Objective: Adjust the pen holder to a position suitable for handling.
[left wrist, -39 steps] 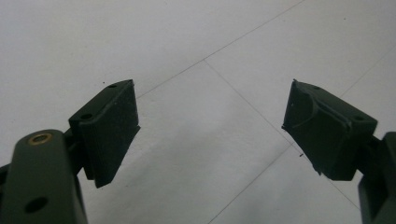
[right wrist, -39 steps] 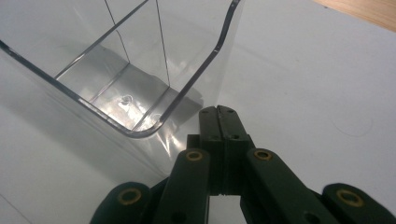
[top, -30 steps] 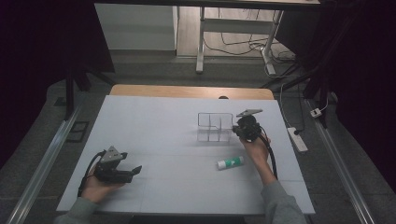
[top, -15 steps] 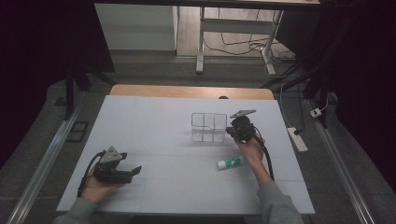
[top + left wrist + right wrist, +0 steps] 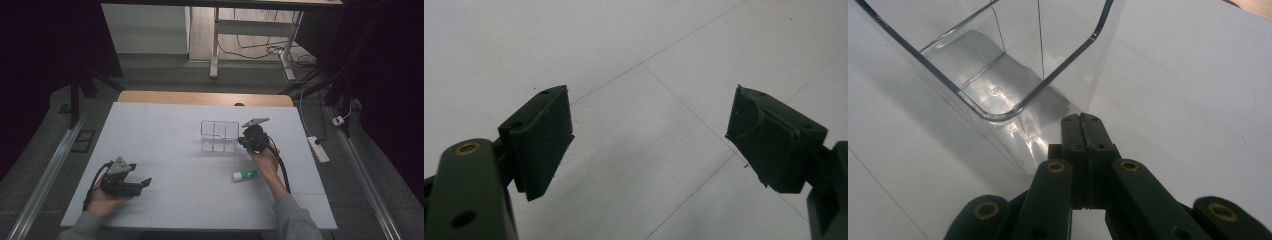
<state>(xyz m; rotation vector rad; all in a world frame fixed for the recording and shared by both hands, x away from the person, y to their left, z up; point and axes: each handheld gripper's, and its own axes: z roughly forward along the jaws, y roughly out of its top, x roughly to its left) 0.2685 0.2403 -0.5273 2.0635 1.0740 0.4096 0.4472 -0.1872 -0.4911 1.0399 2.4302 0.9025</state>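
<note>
My left gripper (image 5: 142,183) low at table's near-left, jaws wide apart over bare white tabletop (image 5: 634,55), open room all round | my right gripper (image 5: 246,141) jaws pressed together, empty, tips against right wall of clear plastic divided bin (image 5: 219,136) mid-table | white tube with green cap (image 5: 245,175) lies near-right, just beside my wrist, apart from bin.

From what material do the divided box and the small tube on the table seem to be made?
The divided box looks like clear, glossy hard plastic: the table shows through its walls, and its rims catch highlights. Glass is less likely but not excluded. The small tube has a white body and a green end, probably plastic; it is too small to tell the finish.
</note>
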